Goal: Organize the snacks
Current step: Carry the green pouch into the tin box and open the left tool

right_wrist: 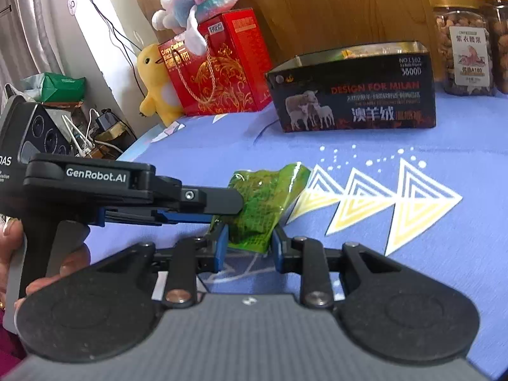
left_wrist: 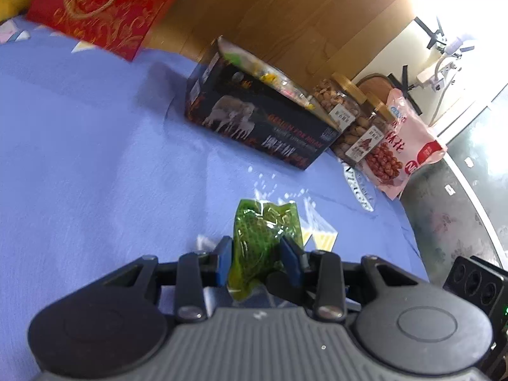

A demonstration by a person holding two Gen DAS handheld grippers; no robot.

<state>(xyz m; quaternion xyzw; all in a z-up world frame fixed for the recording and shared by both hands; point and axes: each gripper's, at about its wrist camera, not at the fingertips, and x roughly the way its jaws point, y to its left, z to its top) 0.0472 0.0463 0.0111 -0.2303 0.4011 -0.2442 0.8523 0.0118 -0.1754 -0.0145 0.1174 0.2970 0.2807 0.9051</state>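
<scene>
Right wrist view: black box [right_wrist: 352,92] reads "DESIGN FOR MILAN", left gripper [right_wrist: 222,204] "GenRobot.AI".

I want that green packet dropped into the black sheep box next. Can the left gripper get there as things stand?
Probably yes: the left gripper already clamps the green packet, and only bare blue cloth lies before the open-topped black box.

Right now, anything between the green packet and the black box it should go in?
Nothing visible. The left gripper is shut on the green packet, with the right gripper open around its near end. Only bare blue cloth lies between the packet and the black box, whose top is open.
</scene>
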